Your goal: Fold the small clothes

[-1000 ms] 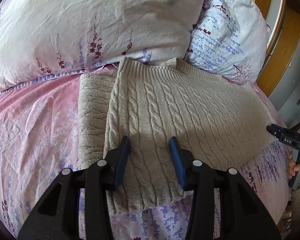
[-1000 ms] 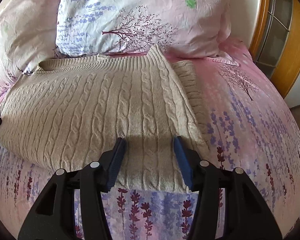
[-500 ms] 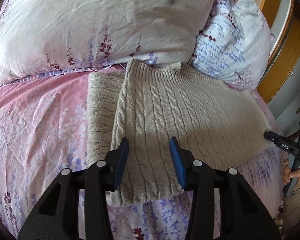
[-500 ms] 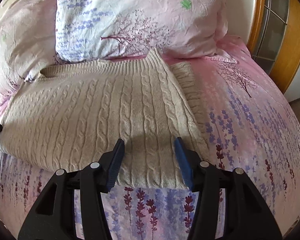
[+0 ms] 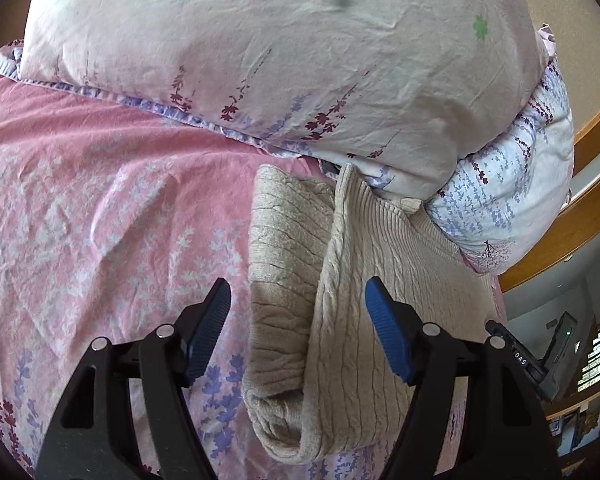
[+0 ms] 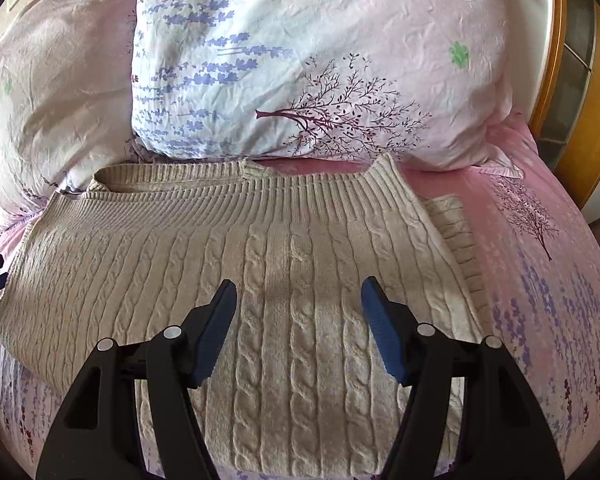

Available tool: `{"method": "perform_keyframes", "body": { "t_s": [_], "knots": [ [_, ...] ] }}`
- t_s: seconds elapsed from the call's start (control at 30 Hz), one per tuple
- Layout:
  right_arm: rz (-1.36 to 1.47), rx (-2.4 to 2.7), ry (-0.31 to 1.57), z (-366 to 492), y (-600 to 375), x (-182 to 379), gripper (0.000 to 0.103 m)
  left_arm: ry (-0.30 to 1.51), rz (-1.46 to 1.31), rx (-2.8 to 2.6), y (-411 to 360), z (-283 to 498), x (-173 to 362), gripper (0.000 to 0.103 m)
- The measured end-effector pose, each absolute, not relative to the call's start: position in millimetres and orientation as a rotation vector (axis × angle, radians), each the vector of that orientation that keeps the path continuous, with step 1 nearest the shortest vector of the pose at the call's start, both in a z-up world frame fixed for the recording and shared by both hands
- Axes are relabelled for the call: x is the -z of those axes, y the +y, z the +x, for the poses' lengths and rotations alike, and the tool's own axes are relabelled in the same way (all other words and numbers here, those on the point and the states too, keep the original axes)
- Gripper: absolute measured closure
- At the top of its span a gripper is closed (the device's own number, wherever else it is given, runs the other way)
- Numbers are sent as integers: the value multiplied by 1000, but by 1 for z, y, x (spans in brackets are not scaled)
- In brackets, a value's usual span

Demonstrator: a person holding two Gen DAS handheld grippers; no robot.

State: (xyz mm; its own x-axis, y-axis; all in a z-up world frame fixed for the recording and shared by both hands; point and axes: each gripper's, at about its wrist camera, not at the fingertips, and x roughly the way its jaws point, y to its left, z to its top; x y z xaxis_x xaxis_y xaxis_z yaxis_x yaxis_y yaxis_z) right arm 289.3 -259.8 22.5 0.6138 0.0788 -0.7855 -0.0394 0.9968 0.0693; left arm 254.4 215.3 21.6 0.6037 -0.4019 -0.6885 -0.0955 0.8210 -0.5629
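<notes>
Beige cable-knit sweater (image 6: 284, 280) lies folded on the pink floral bedsheet (image 5: 100, 208), its ribbed edge right up against the pillows (image 6: 300, 72). A folded-under layer sticks out along one side. Left gripper (image 5: 298, 300) is over that side edge, jaws opening, blue pads spread w/ the fold between them but not pressed on it. Right gripper (image 6: 299, 298) is over the sweater's middle, jaws opening too, pads apart, knit below and between them, nothing pinched. Wooden bed frame (image 6: 560, 60) behind the pillows. In the left view, the other gripper's black body shows at the far right edge.
</notes>
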Motion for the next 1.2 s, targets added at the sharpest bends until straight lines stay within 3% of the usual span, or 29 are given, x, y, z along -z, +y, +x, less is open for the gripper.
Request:
{"method": "perform_keyframes", "body": {
  "t_s": [0.27, 0.63, 1.03, 1.2],
  "knots": [
    [16, -42, 939, 293, -257, -10, 26, 944, -611, 224, 202, 263, -10, 33],
    [32, -57, 938, 297, -261, -8, 24, 945, -628, 229, 189, 273, -7, 34],
    [37, -60, 932, 296, -261, -7, 24, 955, -745, 237, 196, 276, 0, 55],
    [39, -62, 933, 296, -262, -7, 24, 957, -775, 261, 191, 276, 0, 81]
  ]
}}
